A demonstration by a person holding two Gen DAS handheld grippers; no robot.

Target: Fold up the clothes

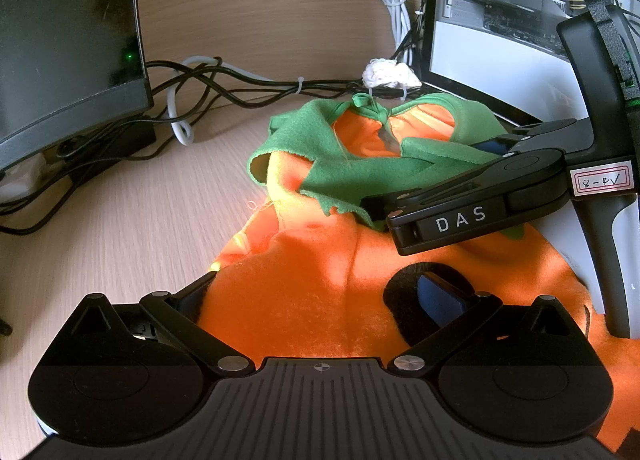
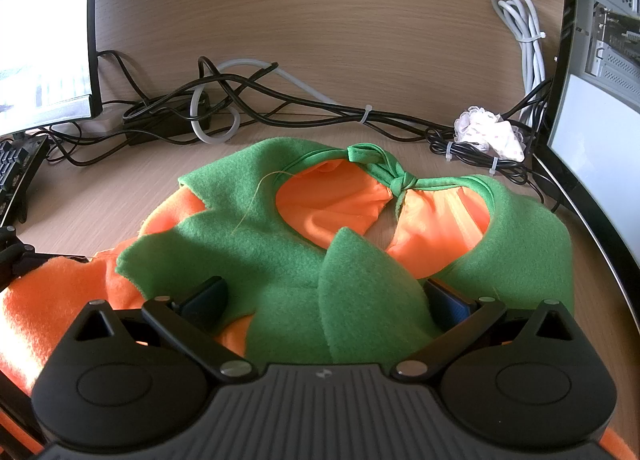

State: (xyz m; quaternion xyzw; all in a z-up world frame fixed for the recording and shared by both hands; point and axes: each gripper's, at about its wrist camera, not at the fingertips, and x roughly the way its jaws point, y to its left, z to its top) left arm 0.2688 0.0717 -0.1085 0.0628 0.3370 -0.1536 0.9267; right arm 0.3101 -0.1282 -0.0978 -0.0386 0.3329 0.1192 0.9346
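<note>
Lying on the wooden desk, orange fleece garment with green leaf collar is spread in front of the cable tangle. Green tie bow sits at the neckline, on the collar's far edge toward the cables. Left gripper is open, fingers spread wide over the orange body just below the collar, blue pad over a black patch. Right gripper is also open, fingers straddling the collar's near edge; cannot tell if the pads touch the cloth. Small white lace item lies beyond the collar by the cables. Monitor stands far left of the collar, PC case far right.
</note>
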